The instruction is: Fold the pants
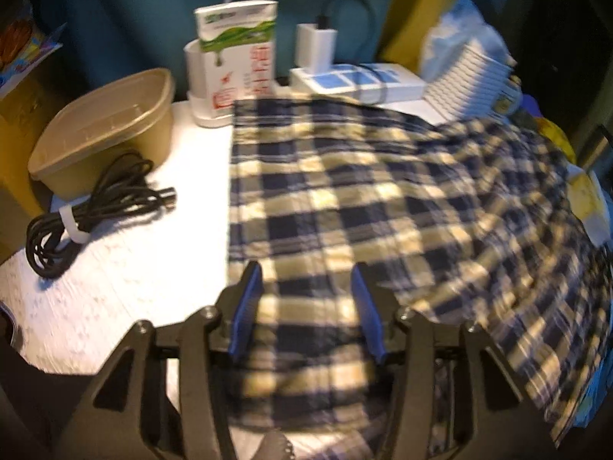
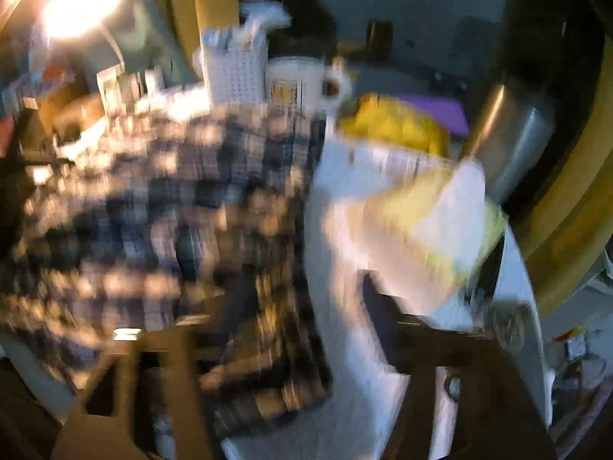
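Observation:
The navy-and-cream plaid pants (image 1: 383, 199) lie spread over the white table (image 1: 153, 260), running from the near edge to the back right. My left gripper (image 1: 306, 306) is open, its blue pads (image 1: 249, 306) apart above the near end of the cloth. The right wrist view is badly blurred. It shows the pants (image 2: 172, 211) at left and my right gripper (image 2: 306, 306) over their right edge, fingers (image 2: 383, 322) spread apart with nothing between them that I can make out.
On the left stand a tan plastic tub (image 1: 107, 130) and a coiled black cable (image 1: 88, 207). At the back are a white-green box (image 1: 237, 57), a charger (image 1: 318, 46) and stacked boxes (image 1: 360, 82). A mug (image 2: 299, 84), yellow items (image 2: 390, 122) and papers (image 2: 421, 211) crowd the right.

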### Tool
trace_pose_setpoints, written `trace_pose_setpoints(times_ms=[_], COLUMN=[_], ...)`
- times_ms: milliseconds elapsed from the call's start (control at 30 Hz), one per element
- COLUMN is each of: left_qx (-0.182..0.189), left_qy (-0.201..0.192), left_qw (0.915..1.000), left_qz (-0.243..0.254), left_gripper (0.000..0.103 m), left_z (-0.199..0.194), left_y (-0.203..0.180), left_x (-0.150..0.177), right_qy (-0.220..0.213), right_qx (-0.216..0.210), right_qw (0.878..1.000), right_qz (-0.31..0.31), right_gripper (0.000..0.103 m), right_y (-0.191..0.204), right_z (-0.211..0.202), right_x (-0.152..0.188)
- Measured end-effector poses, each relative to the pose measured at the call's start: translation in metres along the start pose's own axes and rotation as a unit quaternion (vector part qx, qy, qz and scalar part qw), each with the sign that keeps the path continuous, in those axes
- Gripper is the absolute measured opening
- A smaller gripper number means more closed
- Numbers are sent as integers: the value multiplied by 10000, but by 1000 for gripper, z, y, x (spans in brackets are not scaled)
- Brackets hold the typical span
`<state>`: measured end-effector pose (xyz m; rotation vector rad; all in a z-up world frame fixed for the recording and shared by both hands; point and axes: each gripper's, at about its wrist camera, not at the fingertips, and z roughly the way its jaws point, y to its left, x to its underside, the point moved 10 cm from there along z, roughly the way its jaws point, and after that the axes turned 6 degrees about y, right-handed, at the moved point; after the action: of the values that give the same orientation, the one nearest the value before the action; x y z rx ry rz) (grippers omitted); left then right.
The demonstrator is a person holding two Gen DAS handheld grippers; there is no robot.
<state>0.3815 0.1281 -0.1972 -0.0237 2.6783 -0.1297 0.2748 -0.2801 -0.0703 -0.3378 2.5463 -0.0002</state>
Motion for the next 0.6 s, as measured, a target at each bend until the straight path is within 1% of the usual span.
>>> trace_pose_setpoints(times_ms=[33,100,133,233,333,400,467,500,533,567,600], left_qx=[-5,-11,-25,-256,-388,-488,-503,-483,-333,-288,-347], left_qy=[0,92,211,249,130,-69,-187,-179,-192,-220,-293], left_qw=[10000,9999,9997,9994,9992,9987,9985,9987,9990,9987,9979], left_qz=[-38,-69,-77,-2,7,104,37,-49,-240,-353,-459], left_gripper=[57,59,60,60,60,58,34,13,6,5,4], left_z=[3,11,18,20,18,17,13,11,9,7,5], left_y=[4,9,11,13,12,10,13,15,20,24,30], left_x=[-3,-7,-6,-5,0,3,6,8,10,10,12], right_qy=[-92,-99,-79,-3,103,164,215,225,233,235,237], right_qx=[-39,-64,-65,-158,-304,-324,-352,-352,-353,-358,-364], right_qw=[10000,9999,9999,9998,9994,9993,9991,9991,9991,9990,9989], right_qz=[-1,19,23,-86,-130,-101,-26,25,70,111,156], right_gripper=[76,76,76,76,76,76,76,76,76,76,76], right_y=[2,4,8,22,34,37,35,33,31,29,27], right_z=[0,8,14,28,40,45,48,48,48,47,47], right_x=[-12,-25,-30,-38,-33,-29,-22,-20,-17,-14,-12])
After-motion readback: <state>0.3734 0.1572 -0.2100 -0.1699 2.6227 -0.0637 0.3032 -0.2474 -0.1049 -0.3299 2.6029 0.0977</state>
